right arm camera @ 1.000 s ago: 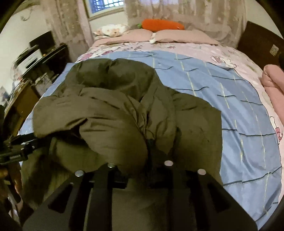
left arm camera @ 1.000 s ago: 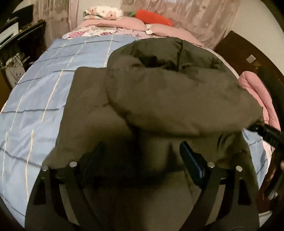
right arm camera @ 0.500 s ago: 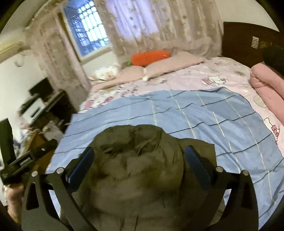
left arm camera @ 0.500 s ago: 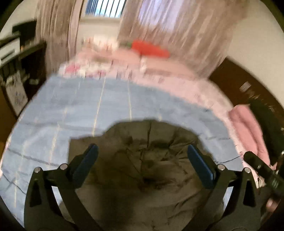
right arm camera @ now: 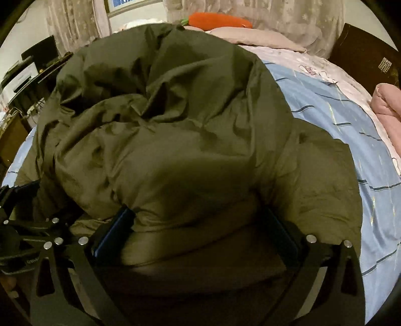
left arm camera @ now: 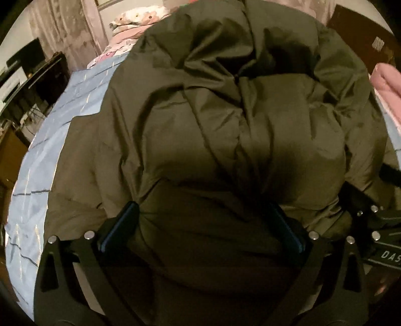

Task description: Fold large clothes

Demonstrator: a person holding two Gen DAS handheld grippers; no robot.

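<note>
A bulky olive-green padded jacket (left arm camera: pixel 225 112) lies heaped on the blue striped bedsheet (left arm camera: pixel 50 140) and fills most of both views. My left gripper (left arm camera: pixel 203 228) stands wide open at the jacket's near edge. A thick fold bulges between its blue pads (left arm camera: pixel 120 225), which do not squeeze it. My right gripper (right arm camera: pixel 200 225) is open just as wide over the jacket (right arm camera: pixel 163 125) and straddles another padded fold. Part of the right gripper's black frame (left arm camera: pixel 376 225) shows at the right edge of the left wrist view. The jacket's underside and sleeves are hidden.
Bare blue sheet (right arm camera: pixel 351 140) lies right of the jacket. At the bed's head are pink pillows (right arm camera: pixel 255 35) and an orange carrot cushion (right arm camera: pixel 220 20). A pink quilt (right arm camera: pixel 386 102) is bunched at the right. A dark desk with equipment (left arm camera: pixel 37 75) stands left.
A second ago the right gripper was nearly shut on jacket fabric. Both grippers then opened wide and lifted clear. They have now dropped back onto the jacket's near folds.
</note>
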